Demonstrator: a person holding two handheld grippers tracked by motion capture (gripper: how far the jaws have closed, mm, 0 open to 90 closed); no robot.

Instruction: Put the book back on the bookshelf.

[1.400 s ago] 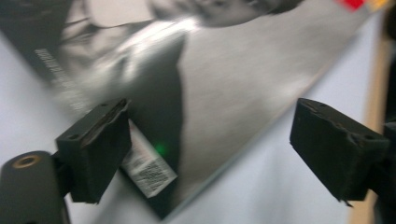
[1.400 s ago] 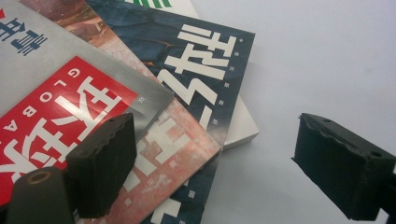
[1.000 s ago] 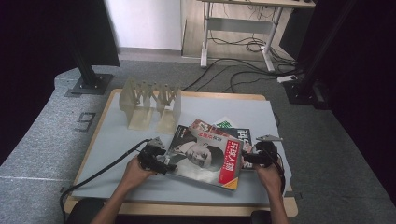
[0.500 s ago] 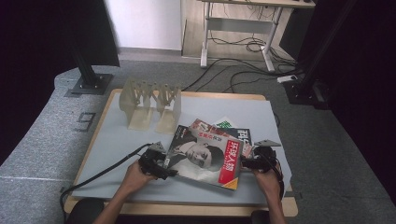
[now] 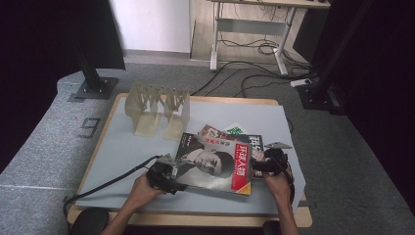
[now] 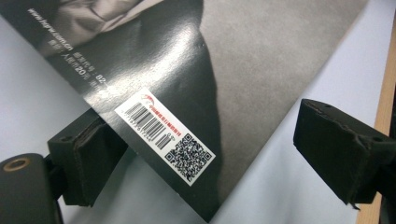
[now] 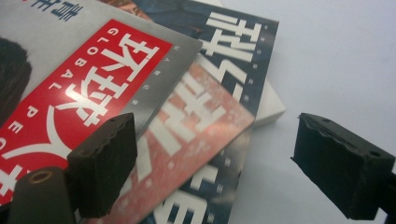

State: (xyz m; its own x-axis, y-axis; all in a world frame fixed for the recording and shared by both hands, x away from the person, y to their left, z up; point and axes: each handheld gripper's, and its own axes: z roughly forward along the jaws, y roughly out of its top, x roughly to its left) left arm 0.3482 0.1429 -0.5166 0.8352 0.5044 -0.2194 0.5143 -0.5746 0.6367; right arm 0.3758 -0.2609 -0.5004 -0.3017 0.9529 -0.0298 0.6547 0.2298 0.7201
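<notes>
Two hands come in from the bottom of the high view, one on each side of a pile of magazines. The left hand (image 5: 142,188) holds the left gripper (image 5: 169,175) at the near left corner of the top magazine (image 5: 215,164). The right hand (image 5: 276,183) holds the right gripper (image 5: 262,164) at the magazine's right edge, by its red strip. Both forearms lie low over the near edge of the table (image 5: 122,147), and both grippers point in toward the pile.

The top magazine lies face up on the pile, near the front middle of the blue-grey table top. It has a dark picture on the cover.

From the high view you cannot see how the claws stand. The gripper views show that. In the left gripper view, the claws are wide apart. The magazine's corner, with a white barcode sticker (image 6: 164,135), sits between them. It lies over the left pad (image 6: 88,158), and the right pad is well apart from it. In the right gripper view, the claws are wide apart too. The left pad (image 7: 105,161) sits over the red strip, and the right pad hangs over bare table. This view also shows a second magazine (image 7: 219,107) under the top one, with big white letters.

Only the high view shows the pale rack (image 5: 156,105) standing at the far left of the table.
</notes>
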